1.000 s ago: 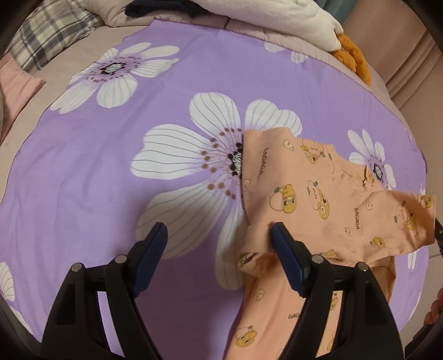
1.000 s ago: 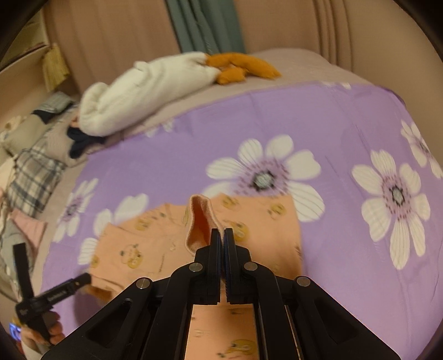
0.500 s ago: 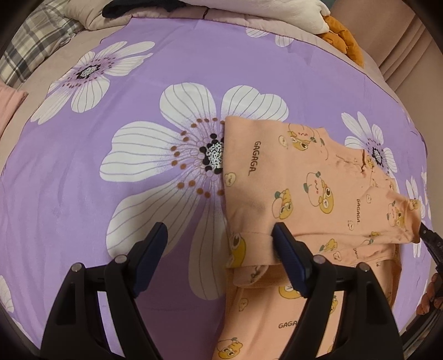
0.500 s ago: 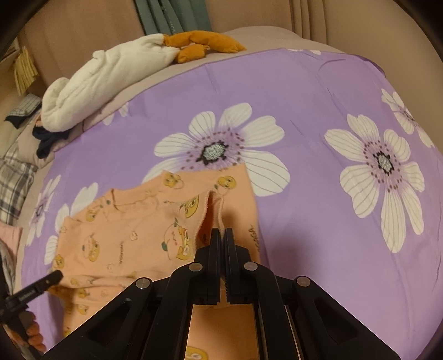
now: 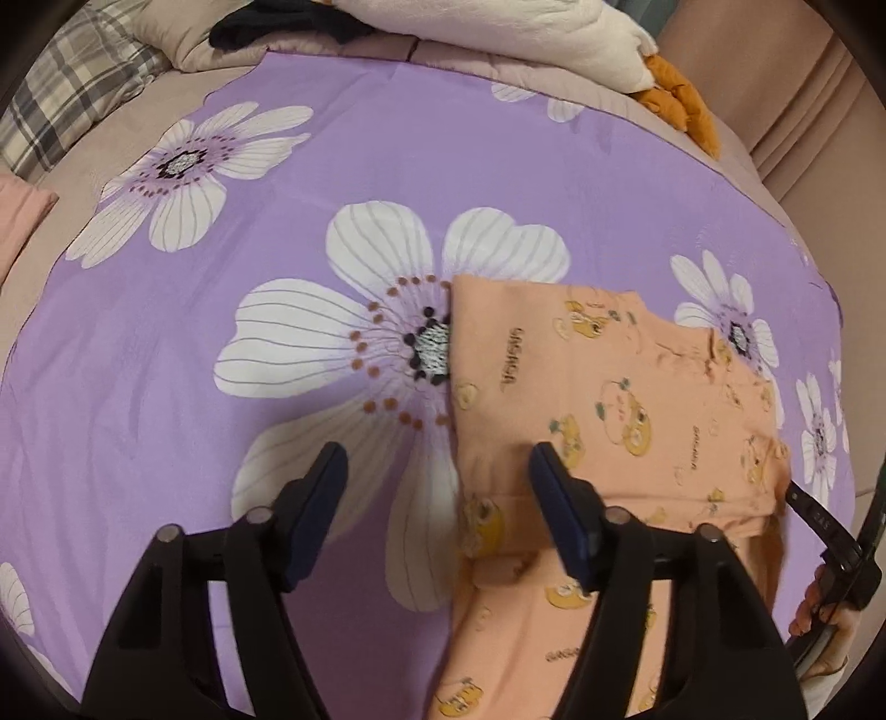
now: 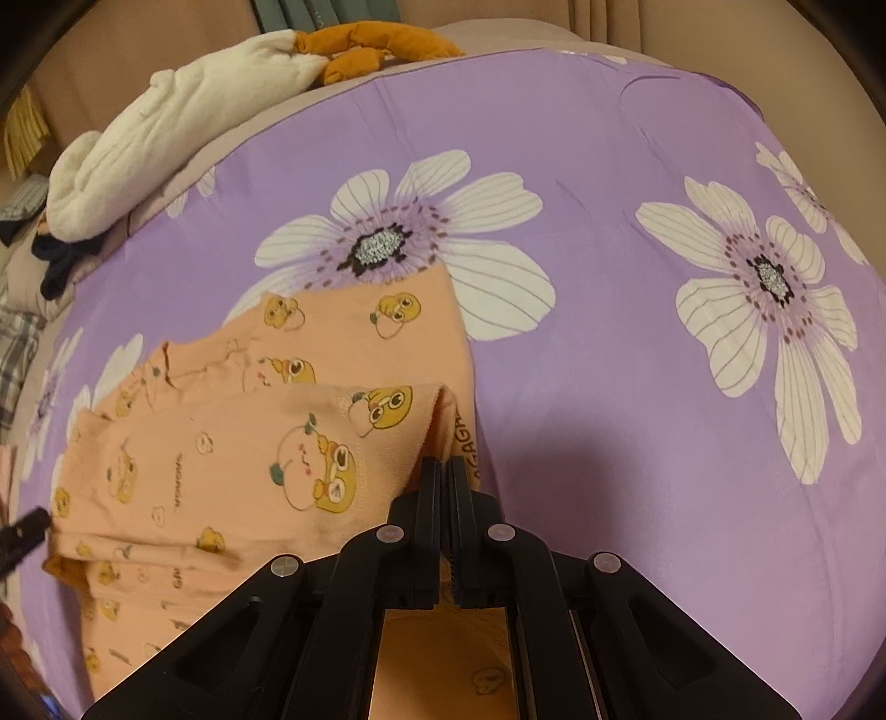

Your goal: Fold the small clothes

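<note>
1. While the purple floral sheet [image 5: 343, 166] fills both views, the peach garment [image 5: 609, 387] sits at centre right of the left wrist view and at lower left of the right wrist view, lying on the sheet across a big white flower.
2. A second ago that garment was humped, with a flap lifted high in the right view; now the flap comes down flat over the body, so one fold looks all but laid.
3. The right gripper [image 6: 446, 471], bottom centre of its view, has its jaws pressed together on the garment's hem at the fold corner, still pinching the cloth.
4. The left gripper [image 5: 437, 476] hangs at bottom centre of its view with jaws spread wide, nothing between them; its right finger [image 5: 554, 498] hovers over the garment's near left edge, and I cannot tell if it touches.
5. Room to move: bare sheet runs wide at the left of the left view and at the right of the right view.
6. Edges to mind: the white bundle [image 6: 183, 127] and orange cloth [image 6: 376, 47] lie well apart, along the top of both views.
</note>
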The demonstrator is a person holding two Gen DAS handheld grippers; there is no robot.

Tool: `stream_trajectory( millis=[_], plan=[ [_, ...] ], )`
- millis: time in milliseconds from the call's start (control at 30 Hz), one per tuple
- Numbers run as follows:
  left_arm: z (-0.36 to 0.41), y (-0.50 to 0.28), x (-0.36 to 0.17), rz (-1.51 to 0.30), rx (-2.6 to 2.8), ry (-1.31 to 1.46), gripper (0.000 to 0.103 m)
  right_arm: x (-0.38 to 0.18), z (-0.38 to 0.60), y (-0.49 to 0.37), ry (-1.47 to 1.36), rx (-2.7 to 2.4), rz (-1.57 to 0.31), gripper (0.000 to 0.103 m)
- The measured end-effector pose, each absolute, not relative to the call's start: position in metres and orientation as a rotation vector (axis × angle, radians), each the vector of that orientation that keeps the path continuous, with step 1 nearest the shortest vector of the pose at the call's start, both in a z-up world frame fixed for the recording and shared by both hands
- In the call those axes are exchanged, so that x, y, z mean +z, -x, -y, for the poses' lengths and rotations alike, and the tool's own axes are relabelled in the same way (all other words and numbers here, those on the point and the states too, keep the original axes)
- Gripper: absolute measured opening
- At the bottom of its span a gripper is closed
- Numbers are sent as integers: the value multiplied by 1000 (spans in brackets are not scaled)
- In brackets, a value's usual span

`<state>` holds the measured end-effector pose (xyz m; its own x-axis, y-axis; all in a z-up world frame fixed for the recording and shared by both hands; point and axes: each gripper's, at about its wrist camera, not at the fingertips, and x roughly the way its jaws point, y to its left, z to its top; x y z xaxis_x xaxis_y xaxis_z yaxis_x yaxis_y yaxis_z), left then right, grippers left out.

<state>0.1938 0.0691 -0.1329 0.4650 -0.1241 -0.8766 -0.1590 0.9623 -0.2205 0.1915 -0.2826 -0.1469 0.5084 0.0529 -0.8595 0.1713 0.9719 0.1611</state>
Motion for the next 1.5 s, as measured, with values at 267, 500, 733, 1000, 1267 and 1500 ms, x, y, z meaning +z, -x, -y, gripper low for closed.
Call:
stream_trajectory(
  millis=[267,500,733,1000,1267,1500],
  plan=[
    [-58,-198,-150,-1119,9,223,48,-142,288,-191,-212,-134,-996,3],
    [-53,-201,-164,-1124,6,191,53,-144,296,-185,-294,-85,-1019,3],
    [-56,-202,-163,-1122,11,207,53,-136,299,-180,-350,-33,-1026,21],
    [-68,-200,-168,-1111,81,168,49,-148,285,-185,-344,-23,-1045,32],
    [-79,-200,-161,-1131,42,262,49,-124,292,-174,-392,23,-981,35],
    [-81,-200,-140,-1095,-2,341,49,-141,276,-185,-340,26,-1032,48]
  ],
)
